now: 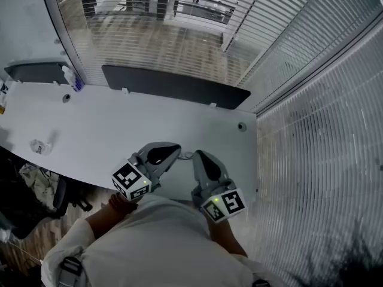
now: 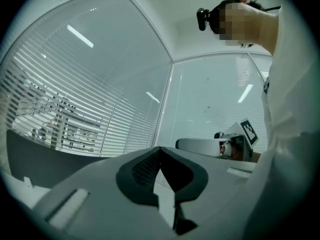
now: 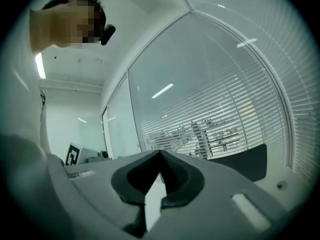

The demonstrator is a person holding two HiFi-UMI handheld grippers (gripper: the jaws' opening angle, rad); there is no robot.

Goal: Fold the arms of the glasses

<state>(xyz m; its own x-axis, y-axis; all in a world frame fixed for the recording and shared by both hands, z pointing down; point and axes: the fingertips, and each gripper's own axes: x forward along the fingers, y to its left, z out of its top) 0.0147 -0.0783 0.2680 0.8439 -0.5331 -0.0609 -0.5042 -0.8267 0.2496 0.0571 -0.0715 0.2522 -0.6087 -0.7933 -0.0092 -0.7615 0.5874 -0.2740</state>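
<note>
Both grippers are lifted off the white desk [image 1: 119,136] and held level, close to the person's chest. My left gripper [image 1: 174,150] has its jaws shut with nothing between them, and its own view [image 2: 160,149] shows only window blinds ahead. My right gripper [image 1: 197,155] also stands shut and empty, its tips [image 3: 160,153] meeting in front of the glass wall. A small thin thing, probably the glasses [image 1: 187,155], lies on the desk just beyond and between the two tips, too small to make out. Neither gripper view shows it.
A long black partition panel [image 1: 173,87] runs along the desk's far edge. A small bottle [image 1: 73,79] and a crumpled clear wrapper [image 1: 39,146] sit at the left. A cable hole [image 1: 241,126] lies near the right end. Glass walls with blinds surround the desk.
</note>
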